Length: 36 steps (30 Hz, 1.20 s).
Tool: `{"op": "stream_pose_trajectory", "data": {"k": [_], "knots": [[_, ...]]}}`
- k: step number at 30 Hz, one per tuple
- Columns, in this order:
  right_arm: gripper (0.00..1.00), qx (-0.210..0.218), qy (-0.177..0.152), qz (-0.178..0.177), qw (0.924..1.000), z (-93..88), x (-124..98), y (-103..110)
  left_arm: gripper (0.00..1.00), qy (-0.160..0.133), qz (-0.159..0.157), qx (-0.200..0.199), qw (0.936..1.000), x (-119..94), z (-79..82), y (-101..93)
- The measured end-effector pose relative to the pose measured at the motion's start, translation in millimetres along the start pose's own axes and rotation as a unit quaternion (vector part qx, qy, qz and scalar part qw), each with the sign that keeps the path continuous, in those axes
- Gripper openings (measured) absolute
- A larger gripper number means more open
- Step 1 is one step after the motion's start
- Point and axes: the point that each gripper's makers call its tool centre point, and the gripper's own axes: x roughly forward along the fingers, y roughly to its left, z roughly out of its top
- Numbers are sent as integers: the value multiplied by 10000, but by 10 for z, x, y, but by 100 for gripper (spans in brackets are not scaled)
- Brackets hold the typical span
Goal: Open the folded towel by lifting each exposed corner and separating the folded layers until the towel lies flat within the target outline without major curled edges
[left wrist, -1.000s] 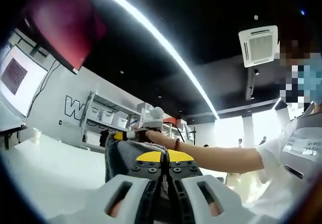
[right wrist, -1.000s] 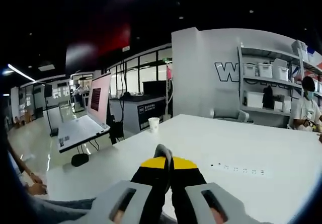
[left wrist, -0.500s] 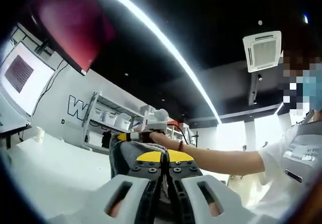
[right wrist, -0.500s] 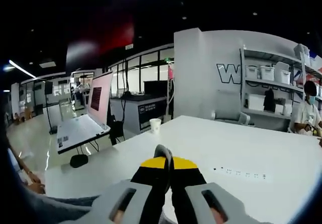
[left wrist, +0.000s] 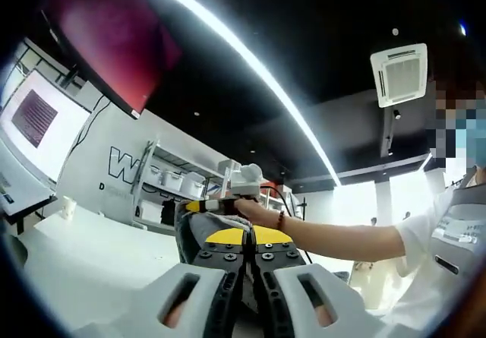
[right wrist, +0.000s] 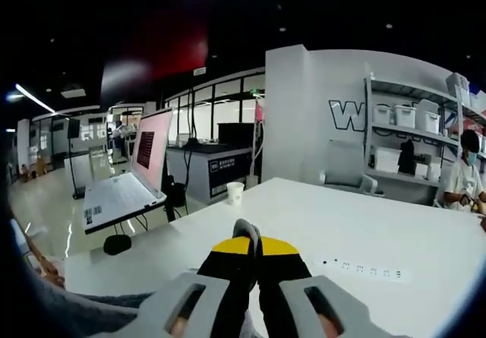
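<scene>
Large hall, dark ceiling with a long bright light strip (left wrist: 250, 68); broad white table (right wrist: 364, 228) under both cameras.

Left hand-held gripper (left wrist: 244, 239) closed tight on a raised fold of grey towel (left wrist: 191, 235), jaws together with cloth between. Right hand-held gripper (left wrist: 220, 203), seen in the left gripper view at the end of an outstretched arm, clamped on the towel's upper edge; in its own view (right wrist: 254, 235) jaws pressed together with a sliver of grey cloth at the tips. White paper cup (right wrist: 235, 192) upright near the table's far edge, contents hidden. White storage bins (right wrist: 399, 115) lined on wall shelves, contents not visible.
</scene>
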Motion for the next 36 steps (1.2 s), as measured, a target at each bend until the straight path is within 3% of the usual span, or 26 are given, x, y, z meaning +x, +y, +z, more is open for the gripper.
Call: {"op": "stream_pose_trajectory", "data": {"k": [19, 36], "knots": [[0, -98, 26, -27, 9999, 41, 128, 84, 1, -73, 53, -59, 9999, -39, 125, 210], [0, -322, 26, -20, 9995, 128, 351, 223, 1, -249, 196, -215, 9993, -168, 248, 521]]}}
